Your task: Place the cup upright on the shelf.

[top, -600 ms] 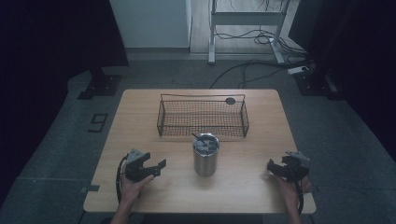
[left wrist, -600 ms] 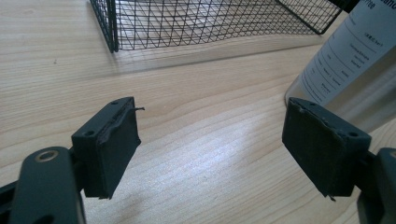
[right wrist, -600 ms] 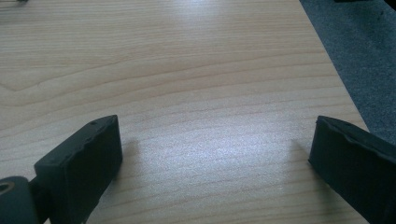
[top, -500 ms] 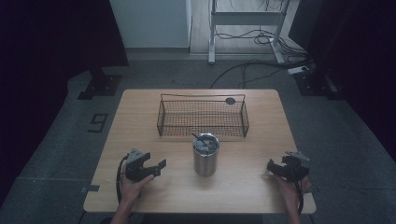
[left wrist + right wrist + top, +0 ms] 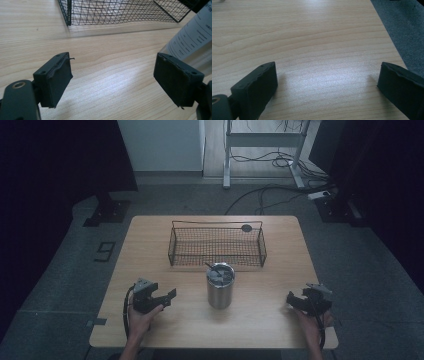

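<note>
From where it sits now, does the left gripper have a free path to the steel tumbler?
Probably yes. The left gripper has open, empty jaws aimed toward the steel tumbler, with bare table between them. The wire basket sits behind, off that line.

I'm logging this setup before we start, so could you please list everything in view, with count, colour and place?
Table: one, light wood, centre of the floor.
Wire basket: one, black mesh, far middle of the table.
Tumbler: one, steel, lidded, just in front of the basket.
Desk frame: one, white, on the floor beyond the table.
Cables: several, dark, on the grey floor behind.
Left gripper: one, black, near left of the table, jaws open.
Right gripper: one, black, near right corner, jaws open.
</note>
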Tool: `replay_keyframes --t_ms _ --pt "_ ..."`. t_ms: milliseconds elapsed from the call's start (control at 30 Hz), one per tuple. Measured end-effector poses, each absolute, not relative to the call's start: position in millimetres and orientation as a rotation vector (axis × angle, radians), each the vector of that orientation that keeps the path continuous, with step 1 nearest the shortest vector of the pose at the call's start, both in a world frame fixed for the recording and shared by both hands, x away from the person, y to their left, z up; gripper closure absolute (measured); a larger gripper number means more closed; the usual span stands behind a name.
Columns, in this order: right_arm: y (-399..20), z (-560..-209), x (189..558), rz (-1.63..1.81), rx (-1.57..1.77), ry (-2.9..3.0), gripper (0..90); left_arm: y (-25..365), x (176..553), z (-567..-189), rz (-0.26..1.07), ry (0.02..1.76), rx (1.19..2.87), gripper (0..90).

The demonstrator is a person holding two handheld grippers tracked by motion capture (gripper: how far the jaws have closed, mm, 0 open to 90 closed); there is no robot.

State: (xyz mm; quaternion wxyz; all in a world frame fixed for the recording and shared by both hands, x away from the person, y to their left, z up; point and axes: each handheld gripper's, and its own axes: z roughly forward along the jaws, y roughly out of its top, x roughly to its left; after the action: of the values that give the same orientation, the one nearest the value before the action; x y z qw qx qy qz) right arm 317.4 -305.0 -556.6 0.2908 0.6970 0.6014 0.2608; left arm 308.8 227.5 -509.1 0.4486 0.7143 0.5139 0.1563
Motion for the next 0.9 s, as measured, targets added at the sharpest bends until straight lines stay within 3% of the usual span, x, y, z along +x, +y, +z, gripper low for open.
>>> replay_keyframes --t_ms 167,700,900 --pt "-305.1 -556.6 317.3 0.696 1.858 1.604 2.6 230.3 305.3 -506.4 0.340 1.292 1.778 15.0" --pt "-304.8 -556.5 314.1 0.698 1.859 1.595 4.1 230.8 306.4 -504.8 0.473 1.306 1.712 18.3" --pt "-304.8 -556.5 314.0 0.697 1.858 1.595 4.0 230.9 305.7 -502.6 0.439 1.297 1.705 18.3"
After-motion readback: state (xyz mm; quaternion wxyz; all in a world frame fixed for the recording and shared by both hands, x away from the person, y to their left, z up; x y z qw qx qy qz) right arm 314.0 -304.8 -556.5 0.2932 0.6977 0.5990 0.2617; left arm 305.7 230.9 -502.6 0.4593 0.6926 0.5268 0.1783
